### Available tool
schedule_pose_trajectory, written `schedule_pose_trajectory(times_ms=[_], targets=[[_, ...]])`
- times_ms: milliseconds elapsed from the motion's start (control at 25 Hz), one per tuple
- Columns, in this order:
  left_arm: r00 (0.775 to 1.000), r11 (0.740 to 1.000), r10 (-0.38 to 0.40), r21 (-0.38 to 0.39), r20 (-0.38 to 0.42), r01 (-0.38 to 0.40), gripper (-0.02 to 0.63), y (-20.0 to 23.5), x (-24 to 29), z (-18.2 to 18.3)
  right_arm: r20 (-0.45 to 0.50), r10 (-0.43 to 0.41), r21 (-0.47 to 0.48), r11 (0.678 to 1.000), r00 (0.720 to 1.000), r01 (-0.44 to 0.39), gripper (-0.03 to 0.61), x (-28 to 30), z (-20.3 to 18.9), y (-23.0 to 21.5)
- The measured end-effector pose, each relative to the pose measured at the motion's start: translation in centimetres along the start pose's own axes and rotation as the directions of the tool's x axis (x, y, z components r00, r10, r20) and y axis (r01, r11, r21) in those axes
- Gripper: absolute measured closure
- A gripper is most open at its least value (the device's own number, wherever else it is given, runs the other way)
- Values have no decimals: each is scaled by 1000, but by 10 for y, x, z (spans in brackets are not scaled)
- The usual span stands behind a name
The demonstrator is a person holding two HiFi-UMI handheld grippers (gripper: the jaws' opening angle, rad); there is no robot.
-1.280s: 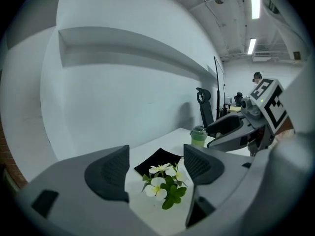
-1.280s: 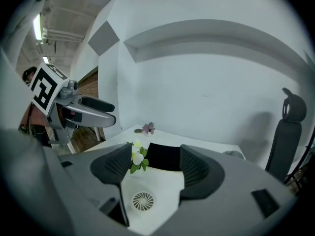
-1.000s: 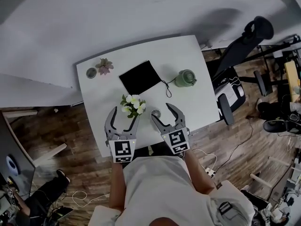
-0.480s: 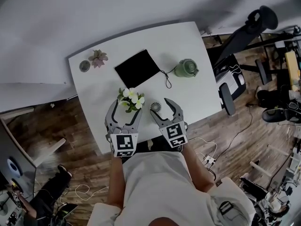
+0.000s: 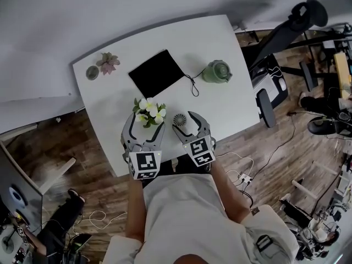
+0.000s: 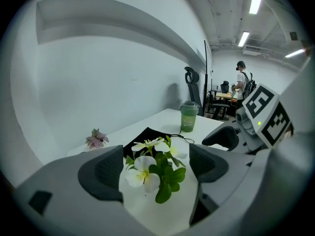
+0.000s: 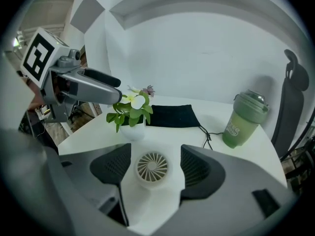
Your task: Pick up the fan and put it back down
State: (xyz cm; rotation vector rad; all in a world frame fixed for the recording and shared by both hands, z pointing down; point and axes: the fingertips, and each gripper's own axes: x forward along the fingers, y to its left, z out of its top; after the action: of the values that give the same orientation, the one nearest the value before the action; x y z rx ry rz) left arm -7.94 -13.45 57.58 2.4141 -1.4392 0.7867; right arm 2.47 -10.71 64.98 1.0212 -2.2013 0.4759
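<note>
**A:** Across the middle of the head view, broad and white: one table (image 5: 231,106). Anything different above it?

**B:** Yes. Look at the two tools at lower centre, both lower and closer to the tabletop than a second ago. Taking the left gripper (image 6: 155,167) first: has just been opening its jaws, now spread wide either side of the flowering plant (image 5: 148,112). Pads clear of the leaves, gripping nothing.

**A:** And the right gripper (image 5: 186,125)?

**B:** Also gaping wide and holding nothing, but now straddling the fan (image 7: 152,167), with a gap showing at each pad.

**A:** Meaning what for the job?

**B:** Probably that the approach is about finished. Leaves the fan untouched on the table, near the lower edge, just right of the flowering plant, and not yet lifted. Looks ready for a squeeze from the right side, then up and back down.

**A:** Count, big to small?

**B:**
- one table
- two grippers
- one black pouch (image 5: 157,72), trailing one cord (image 5: 192,89)
- one green lidded cup (image 5: 216,71)
- one flowering plant
- one fan
- one pink succulent (image 5: 108,62) at upper left
- beside it, one small round thing (image 5: 92,72), too small to name
</note>
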Motion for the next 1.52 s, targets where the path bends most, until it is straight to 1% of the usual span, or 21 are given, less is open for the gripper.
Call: schedule_pose_trajectory(times_ms=[280,880,1000,1280,1400,1520], targets=[[1000,1000,-1,6,-13,2,190,-2,5,-7,-33,21,4,1000,999,-21,249,15,-17,6],[999,1000,-17,21,-30,17,189,-6,8,-13,-92,29,13,1000,995,-28,229,41,-42,8],[999,1000,-19,23,-33,20,189,-7,8,-15,-104,30,20,999,994,-28,216,44,-46,7],[999,1000,-19,24,-39,20,189,-8,4,-18,-92,41,49,998,995,-36,204,49,-49,7],[999,1000,-16,25,-40,17,189,-9,2,-17,-107,46,47,998,993,-41,206,49,-52,7],[999,1000,-11,26,-38,12,189,-8,1,-17,-97,50,40,998,994,-47,207,50,-50,8]])
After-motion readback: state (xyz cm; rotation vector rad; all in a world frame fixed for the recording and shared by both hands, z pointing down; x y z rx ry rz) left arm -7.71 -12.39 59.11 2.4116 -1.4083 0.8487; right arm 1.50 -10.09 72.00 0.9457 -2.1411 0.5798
